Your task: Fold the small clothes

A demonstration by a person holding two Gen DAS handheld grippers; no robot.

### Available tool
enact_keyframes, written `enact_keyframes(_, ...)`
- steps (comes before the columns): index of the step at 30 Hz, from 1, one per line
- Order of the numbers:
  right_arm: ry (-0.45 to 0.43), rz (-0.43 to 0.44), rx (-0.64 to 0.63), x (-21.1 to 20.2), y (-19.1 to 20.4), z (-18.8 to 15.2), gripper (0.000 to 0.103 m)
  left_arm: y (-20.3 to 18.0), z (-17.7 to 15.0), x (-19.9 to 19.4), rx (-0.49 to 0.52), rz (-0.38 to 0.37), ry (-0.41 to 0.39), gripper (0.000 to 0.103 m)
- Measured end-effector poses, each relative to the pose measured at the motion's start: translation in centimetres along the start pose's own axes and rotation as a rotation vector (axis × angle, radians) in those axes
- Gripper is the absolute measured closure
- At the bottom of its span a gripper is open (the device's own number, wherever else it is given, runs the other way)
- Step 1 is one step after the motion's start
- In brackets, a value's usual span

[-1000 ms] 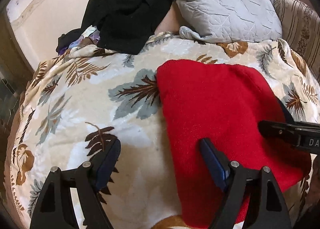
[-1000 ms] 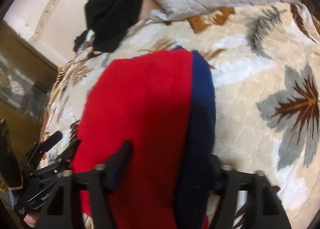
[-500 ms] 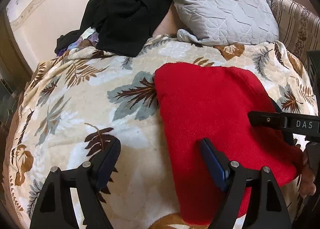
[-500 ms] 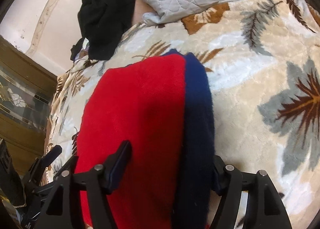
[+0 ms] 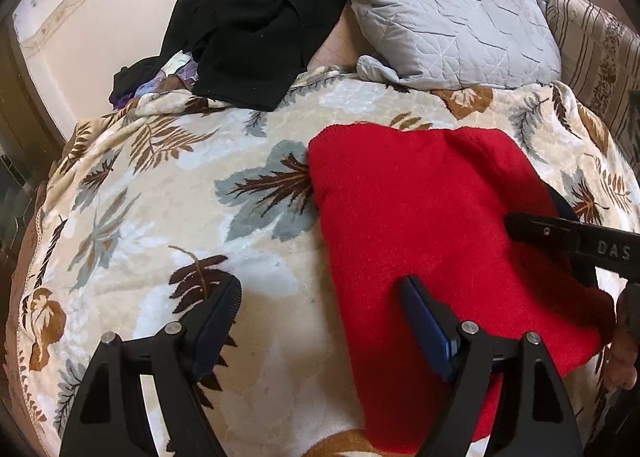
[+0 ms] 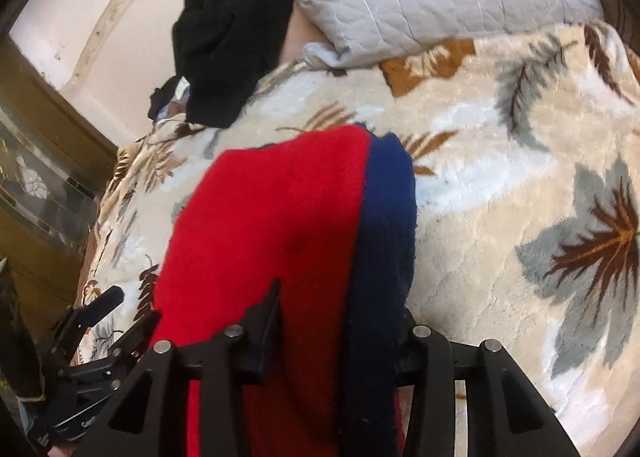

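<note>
Garment: red knit (image 5: pixel 432 217) with navy edge (image 6: pixel 386 217), flat on the leaf-print blanket (image 5: pixel 160 197).
Left gripper (image 5: pixel 320 317): fingers spread, straddling its 9 o'clock edge.
Right gripper (image 6: pixel 340 321): fingers just closing, pinching the navy edge.

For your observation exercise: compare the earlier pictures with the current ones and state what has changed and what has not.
The right gripper has just been closing its jaws around the red knitted garment with a navy blue edge, whose edge lies between them. The left gripper stays wide open, gripping nothing. The garment, the leaf-patterned cream blanket, the grey quilted pillow and the black clothes pile lie as before.
</note>
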State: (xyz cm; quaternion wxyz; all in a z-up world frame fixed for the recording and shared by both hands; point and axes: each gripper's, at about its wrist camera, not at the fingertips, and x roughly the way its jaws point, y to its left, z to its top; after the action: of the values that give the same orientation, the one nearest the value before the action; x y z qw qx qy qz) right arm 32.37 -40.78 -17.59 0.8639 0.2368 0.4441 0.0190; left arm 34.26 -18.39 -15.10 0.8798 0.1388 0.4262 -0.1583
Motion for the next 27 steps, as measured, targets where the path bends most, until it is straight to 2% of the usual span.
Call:
enact_keyframes(4, 0.002, 0.039, 0.054, -0.9, -0.6, 0.2, 0.046, 0.6, 0.2, -1.3, -0.040, -0.080, -0.009, 0.021)
enact_keyframes(6, 0.001, 0.059, 0.085, -1.2, -1.4, 0.3, 0.033, 0.8, 0.4, -2.1, -0.055, -0.124, -0.039, 0.020)
enact_keyframes(8, 0.000, 0.069, 0.115, -1.1, -1.9, 0.5, 0.028, 0.7, 0.6, -1.8, -0.049, -0.120, -0.039, 0.017)
enact_keyframes(10, 0.020, 0.071, 0.136, -0.6, -2.5, 0.6, 0.028, 0.5, 0.5, -0.3, -0.042, -0.124, 0.017, 0.017)
enact_keyframes(12, 0.055, 0.077, 0.155, 0.5, -2.8, 0.5, 0.028, 0.6, 0.4, 1.3, -0.060, -0.175, 0.072, 0.017)
enact_keyframes(14, 0.089, 0.095, 0.175, 1.8, -3.1, 0.4, 0.028, 1.5, 0.6, 2.0, -0.126, -0.239, 0.095, 0.017)
enact_keyframes(17, 0.089, 0.157, 0.185, 2.5, -3.0, 0.2, 0.030, 2.3, 0.8, 2.5, -0.181, -0.312, 0.103, 0.018)
enact_keyframes(18, 0.080, 0.158, 0.174, 2.5, -2.8, 0.1, 0.039, 2.3, 0.8, 2.6, -0.185, -0.336, 0.096, 0.031)
enact_keyframes(20, 0.053, 0.138, 0.113, 2.0, -1.7, 0.0, 0.048, 1.7, 0.9, 2.4, -0.181, -0.413, 0.094, 0.059)
enact_keyframes(21, 0.042, 0.124, 0.092, 1.8, -1.4, 0.1, 0.053, 1.4, 1.0, 2.1, -0.169, -0.396, 0.078, 0.062)
enact_keyframes(23, -0.006, 0.115, 0.035, 0.7, -0.3, 0.1, 0.059, 0.8, 1.1, 1.5, -0.123, -0.351, 0.053, 0.069)
enact_keyframes(27, -0.002, 0.093, 0.026, 1.0, -0.4, 0.3, 0.059, 1.4, 1.3, 1.6, -0.151, -0.345, 0.048, 0.073)
